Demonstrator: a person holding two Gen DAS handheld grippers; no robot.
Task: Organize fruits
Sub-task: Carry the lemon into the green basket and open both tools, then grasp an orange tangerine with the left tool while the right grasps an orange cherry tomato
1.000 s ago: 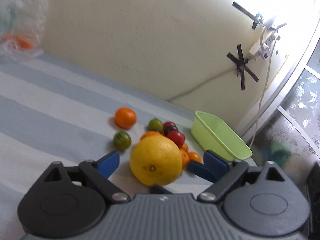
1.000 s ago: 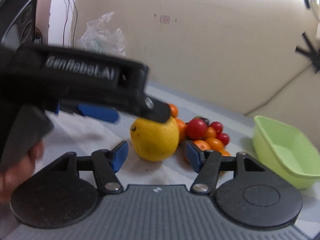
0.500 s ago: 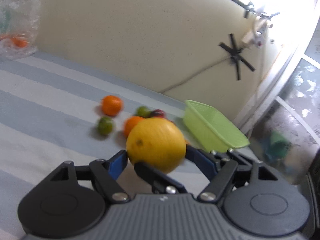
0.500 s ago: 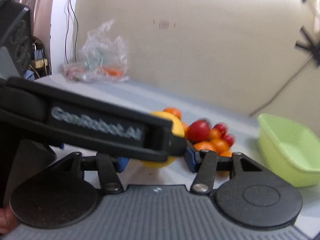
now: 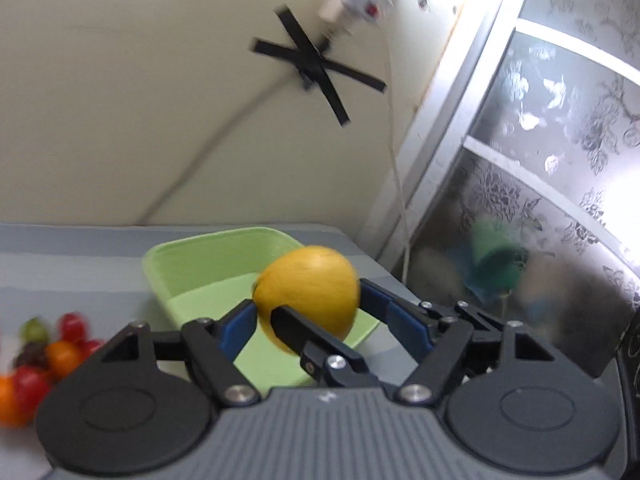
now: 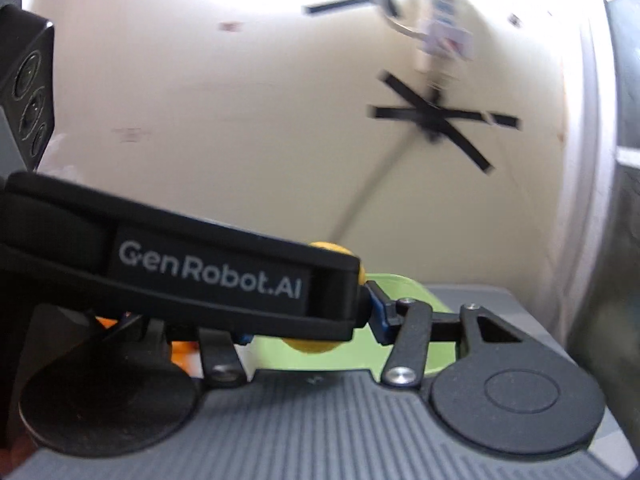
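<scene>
The left hand-held gripper (image 5: 307,312) is clamped on the large yellow fruit (image 5: 310,288), blue pads on both its sides, holding it in the air over the near part of the green bin (image 5: 192,256). The right hand-held gripper (image 6: 312,328) sits right behind it; its jaw state cannot be told because the left tool's black body blocks the view. Only slivers of the yellow fruit show there. The small tomatoes and oranges (image 5: 40,356) lie in a pile on the striped worktop (image 5: 72,256) left of the bin. Step in hand looks like placing. To do it well: carry the fruit past the rim, lower it near the bin floor, then open, so it doesn't bounce or roll out. Keeping the right tool clear of the left avoids a knock.
</scene>
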